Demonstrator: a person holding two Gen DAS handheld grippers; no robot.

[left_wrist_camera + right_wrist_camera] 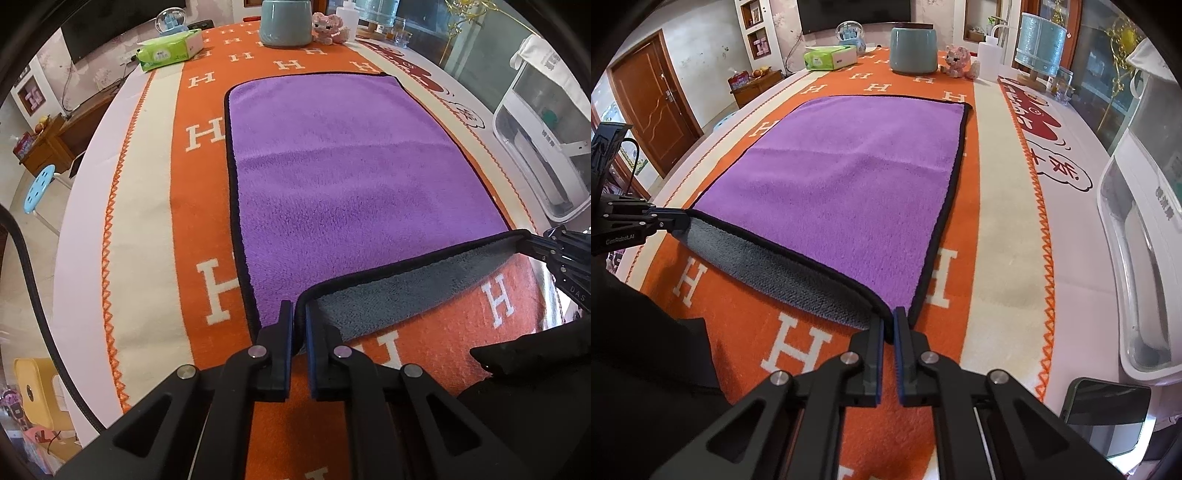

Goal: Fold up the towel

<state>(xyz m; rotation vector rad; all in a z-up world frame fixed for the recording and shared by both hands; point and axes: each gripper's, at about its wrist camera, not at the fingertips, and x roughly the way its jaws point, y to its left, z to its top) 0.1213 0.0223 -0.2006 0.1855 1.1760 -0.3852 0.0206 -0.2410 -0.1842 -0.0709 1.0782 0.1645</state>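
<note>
The left view alone shows a blue stool (40,189) beside the table; the right view alone shows a door (652,110) and a phone (1106,406). The purple towel (343,166) lies flat on the orange cloth (207,221), near edge raised, grey underside showing. The left gripper (299,328) pinches its near-left corner; the right gripper (889,332) pinches the near-right corner.

Table (1071,295) bears an orange blanket (731,314) (H-patterned) under a purple towel (842,192).
</note>
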